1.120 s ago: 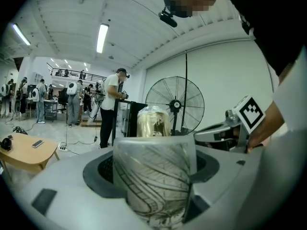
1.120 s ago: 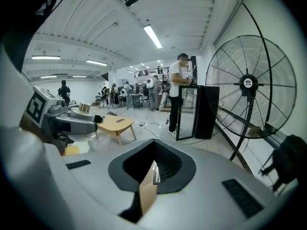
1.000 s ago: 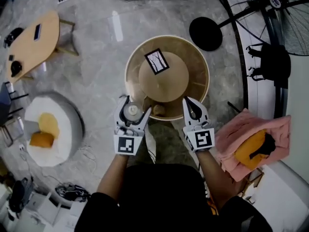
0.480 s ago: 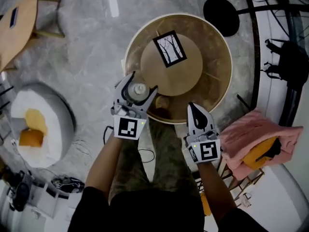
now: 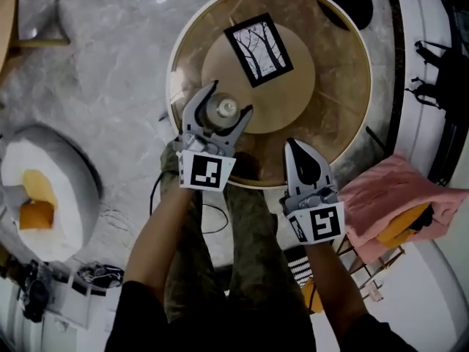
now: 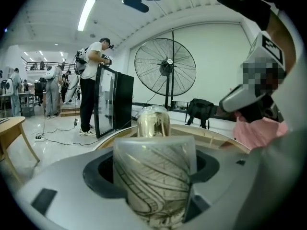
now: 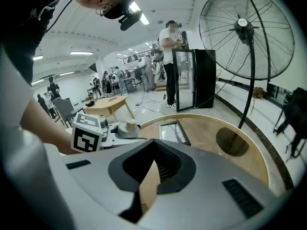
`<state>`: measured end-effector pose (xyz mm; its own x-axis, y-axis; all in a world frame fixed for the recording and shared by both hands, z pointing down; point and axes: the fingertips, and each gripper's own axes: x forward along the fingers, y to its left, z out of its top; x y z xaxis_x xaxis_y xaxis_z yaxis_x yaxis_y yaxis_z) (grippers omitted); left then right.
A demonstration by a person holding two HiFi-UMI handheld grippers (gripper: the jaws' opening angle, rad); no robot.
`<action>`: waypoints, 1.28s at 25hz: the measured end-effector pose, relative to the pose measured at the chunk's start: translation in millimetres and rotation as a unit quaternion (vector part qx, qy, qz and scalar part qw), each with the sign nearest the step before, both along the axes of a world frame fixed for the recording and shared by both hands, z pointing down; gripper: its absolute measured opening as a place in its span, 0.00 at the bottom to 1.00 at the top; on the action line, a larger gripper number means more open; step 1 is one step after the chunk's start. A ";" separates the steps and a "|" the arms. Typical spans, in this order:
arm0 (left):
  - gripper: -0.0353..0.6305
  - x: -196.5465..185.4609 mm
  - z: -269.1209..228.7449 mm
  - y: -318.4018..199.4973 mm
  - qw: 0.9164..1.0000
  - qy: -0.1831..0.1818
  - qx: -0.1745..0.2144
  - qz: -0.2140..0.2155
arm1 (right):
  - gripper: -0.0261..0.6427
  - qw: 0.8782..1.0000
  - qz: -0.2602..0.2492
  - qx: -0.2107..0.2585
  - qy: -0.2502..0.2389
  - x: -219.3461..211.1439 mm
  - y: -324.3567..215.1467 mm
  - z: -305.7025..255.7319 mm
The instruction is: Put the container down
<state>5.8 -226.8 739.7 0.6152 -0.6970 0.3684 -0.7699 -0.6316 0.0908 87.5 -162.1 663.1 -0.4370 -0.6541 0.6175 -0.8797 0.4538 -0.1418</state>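
Note:
The container [image 5: 222, 109] is a small clear jar with a leaf-like line pattern and a shiny metal cap [image 6: 153, 121]. My left gripper [image 5: 218, 117] is shut on it, its jaws pressing both sides of the jar's body [image 6: 156, 178]. It hangs over the left part of the round wooden table [image 5: 352, 134]; its height above the wood cannot be told. My right gripper [image 5: 294, 148] is shut and holds nothing, at the table's near rim. In the right gripper view the jaws [image 7: 151, 150] meet over the wood, and the container [image 7: 127, 127] shows to the left.
A framed tree picture [image 5: 258, 48] lies on the table's raised centre disc. A pink cloth with an orange item [image 5: 399, 207] lies to the right. A white round cushion [image 5: 44, 189] is on the floor at left. A standing fan [image 6: 165, 66], a black cabinet [image 6: 112, 104] and people stand beyond.
My left gripper has carried the container forward, from the near rim to over the table's left part. The right gripper stayed at the near rim. The table looms larger.

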 end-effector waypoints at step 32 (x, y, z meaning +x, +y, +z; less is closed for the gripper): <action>0.58 41.7 52.0 -11.2 0.996 -0.074 -0.043 0.032 | 0.07 0.999 -0.016 0.014 -0.026 34.6 -28.0 9.8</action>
